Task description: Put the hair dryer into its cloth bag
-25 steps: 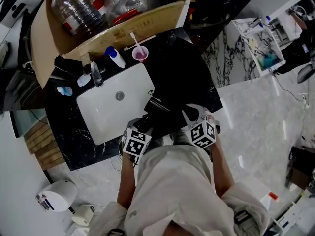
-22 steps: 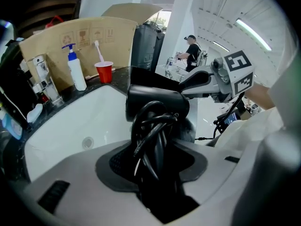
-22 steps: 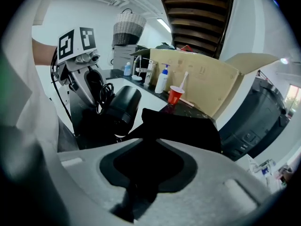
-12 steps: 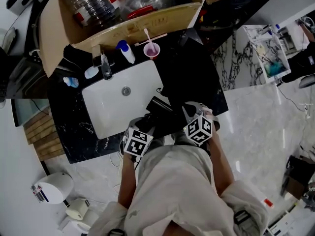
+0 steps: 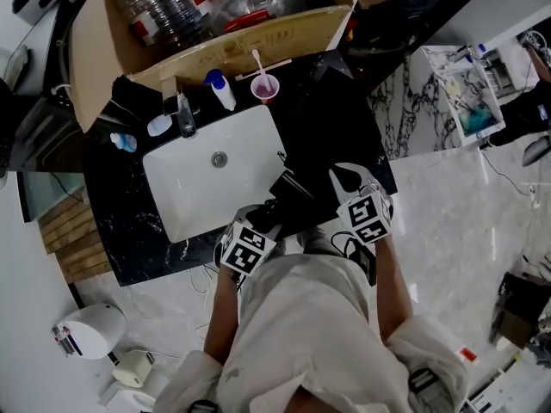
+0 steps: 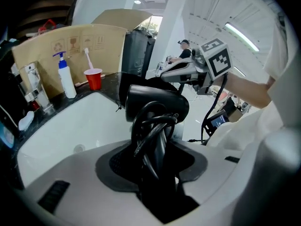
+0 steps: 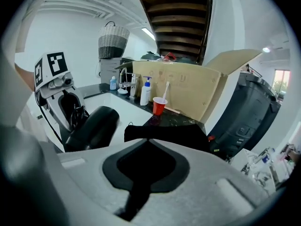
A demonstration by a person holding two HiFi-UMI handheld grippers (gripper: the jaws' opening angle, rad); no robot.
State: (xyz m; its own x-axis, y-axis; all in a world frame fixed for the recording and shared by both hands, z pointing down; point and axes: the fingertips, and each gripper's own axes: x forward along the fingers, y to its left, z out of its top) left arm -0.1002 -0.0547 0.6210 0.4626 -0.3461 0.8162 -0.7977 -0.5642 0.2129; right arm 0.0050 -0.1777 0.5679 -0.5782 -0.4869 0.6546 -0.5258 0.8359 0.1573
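Lower centre, my left gripper (image 5: 273,214) clamps the hair dryer (image 6: 157,105) by its handle, ready to feed the cloth bag (image 7: 174,133) my right gripper (image 5: 343,179) pinches.

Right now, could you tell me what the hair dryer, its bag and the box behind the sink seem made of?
Hair dryer: probably hard plastic, black with a soft sheen on its barrel.
Bag: matte black cloth, limp, with a sagging edge.
Box: plain brown cardboard, with folded flaps and printed handling marks.
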